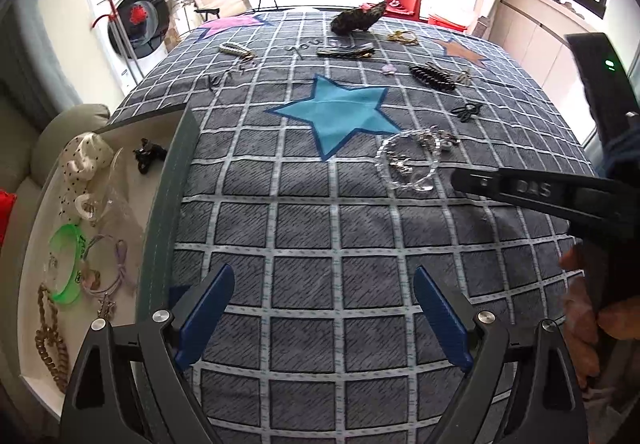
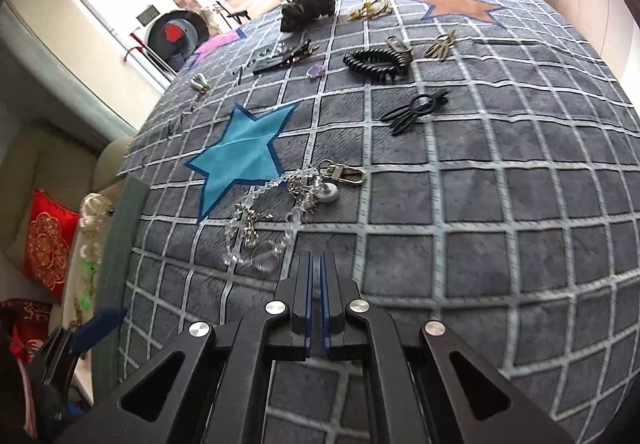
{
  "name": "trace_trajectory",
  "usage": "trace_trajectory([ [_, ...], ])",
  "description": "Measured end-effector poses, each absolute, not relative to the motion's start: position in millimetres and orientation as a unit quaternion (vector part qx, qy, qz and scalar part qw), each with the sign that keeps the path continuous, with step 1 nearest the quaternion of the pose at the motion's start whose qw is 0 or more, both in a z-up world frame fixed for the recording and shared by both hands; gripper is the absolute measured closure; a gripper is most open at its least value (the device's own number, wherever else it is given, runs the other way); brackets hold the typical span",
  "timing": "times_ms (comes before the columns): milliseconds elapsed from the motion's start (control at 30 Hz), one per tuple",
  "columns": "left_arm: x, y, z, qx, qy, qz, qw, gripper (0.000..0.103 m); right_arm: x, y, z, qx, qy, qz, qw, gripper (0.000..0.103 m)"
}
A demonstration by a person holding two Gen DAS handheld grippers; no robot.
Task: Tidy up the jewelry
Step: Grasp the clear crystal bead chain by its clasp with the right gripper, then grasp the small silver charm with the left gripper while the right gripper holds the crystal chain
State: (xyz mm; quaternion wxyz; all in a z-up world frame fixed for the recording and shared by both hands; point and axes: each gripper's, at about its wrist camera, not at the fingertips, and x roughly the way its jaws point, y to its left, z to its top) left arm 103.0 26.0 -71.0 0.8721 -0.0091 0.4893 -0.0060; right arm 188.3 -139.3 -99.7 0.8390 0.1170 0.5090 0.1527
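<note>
From the left wrist, the left gripper [image 1: 324, 318] stands apart over bare cloth beside the tray [image 1: 160, 180]. From the right wrist, the right gripper [image 2: 319, 264] is pressed together, seemingly empty, just short of the crystal bead chain [image 2: 264, 228]; nudging could tangle it.

both wrist views angled down, close over tablecloth [image 1: 320, 244]; share blue star [image 2: 240, 152]

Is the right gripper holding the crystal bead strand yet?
No: the right gripper is shut with nothing between its fingers, and the crystal bead strand lies on the cloth just ahead.
</note>
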Motion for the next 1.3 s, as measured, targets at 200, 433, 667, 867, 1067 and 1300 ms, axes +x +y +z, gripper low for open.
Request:
trace_trajectory([
  [200, 100.8, 40.0, -70.4, -0.025, 0.489, 0.005, 0.872, 0.01, 196.3, -112.4, -89.8, 0.082, 0.485, 0.136, 0.86, 0.034],
  [433, 100.1, 46.8, -69.3, -0.034, 0.487, 0.01, 0.873, 0.01, 200.4, -89.9, -93.0, 0.018, 0.496, 0.107, 0.862, 0.098],
  [667, 103.3, 47.5, -67.1, -0.031, 0.483, 0.008, 0.875, 0.01, 178.5, -122.9, -78.2, 0.104, 0.469, 0.156, 0.863, 0.098],
  [867, 113.0, 32.1, -69.0, -0.03, 0.484, -0.01, 0.874, 0.01, 155.5, -159.4, -65.3, 0.158, 0.462, 0.171, 0.856, 0.098],
  [1067, 131.1, 7.3, -73.3, -0.017, 0.486, -0.043, 0.873, 0.01, 131.6, -185.8, -56.4, 0.175, 0.452, 0.174, 0.857, 0.098],
  [1300, 144.9, -21.6, -76.3, -0.014, 0.49, -0.084, 0.868, 0.01, 111.9, -215.0, -59.2, 0.2, 0.451, 0.169, 0.853, 0.098],
])
